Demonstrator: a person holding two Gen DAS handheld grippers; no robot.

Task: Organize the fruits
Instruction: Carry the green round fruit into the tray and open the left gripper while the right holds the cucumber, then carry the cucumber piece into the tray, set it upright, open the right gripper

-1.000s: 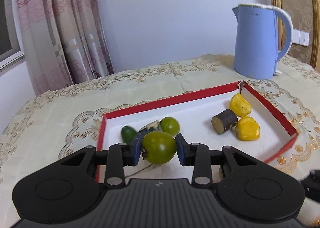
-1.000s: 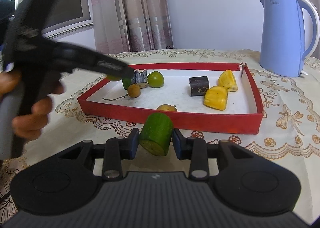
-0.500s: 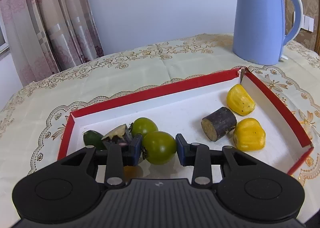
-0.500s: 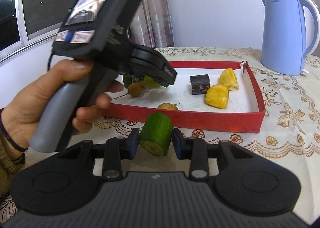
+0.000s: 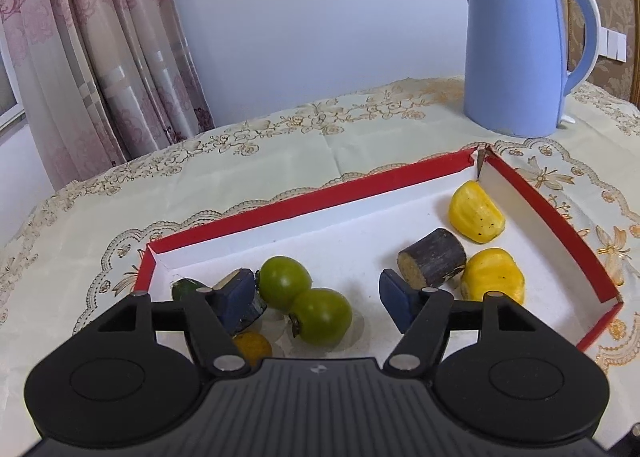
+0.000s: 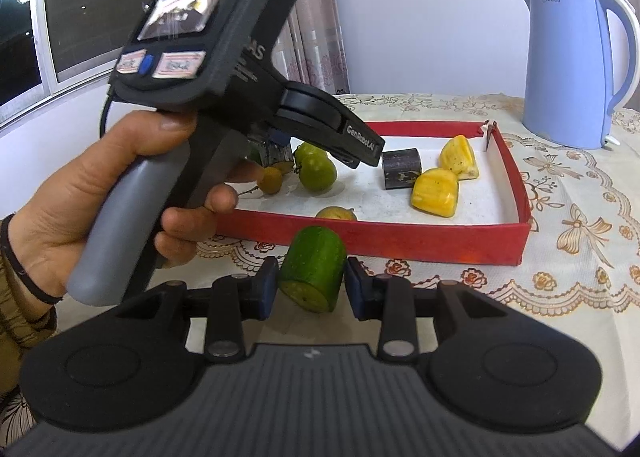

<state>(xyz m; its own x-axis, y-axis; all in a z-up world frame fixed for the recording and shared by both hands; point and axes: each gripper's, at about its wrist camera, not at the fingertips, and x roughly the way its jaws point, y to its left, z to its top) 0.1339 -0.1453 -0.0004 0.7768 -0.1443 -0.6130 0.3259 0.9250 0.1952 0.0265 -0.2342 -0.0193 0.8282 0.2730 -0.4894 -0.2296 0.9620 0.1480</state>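
Left claw [image 5: 316,299]: spread wide, grasping nothing, hovering low over the near-left part of the red tray [image 5: 304,203]. A green tomato [image 5: 322,315] lies free on the tray floor between the blue pads, touching neither, and touching a second green tomato [image 5: 285,283] just behind it.

Also in the tray: two yellow fruit pieces [image 5: 476,213], a dark cane stub [image 5: 434,263] and a small orange fruit [image 5: 252,345] under the left pad.

Right claw [image 6: 311,283]: clenched on a cut cucumber chunk [image 6: 314,273], held above the counter [image 6: 560,241], outside the tray, just short of its near red wall at lower centre of the right view. The chunk's long axis leans toward the tray, cut face down toward the camera.

Key relation: the tray floor lies straight ahead of the chunk, beyond the near wall. The green items sit upper left of it, beside the left claw. Judgement: the right hand is placed for the next drop; the chunk must clear the wall, and the left claw crowds that corner.
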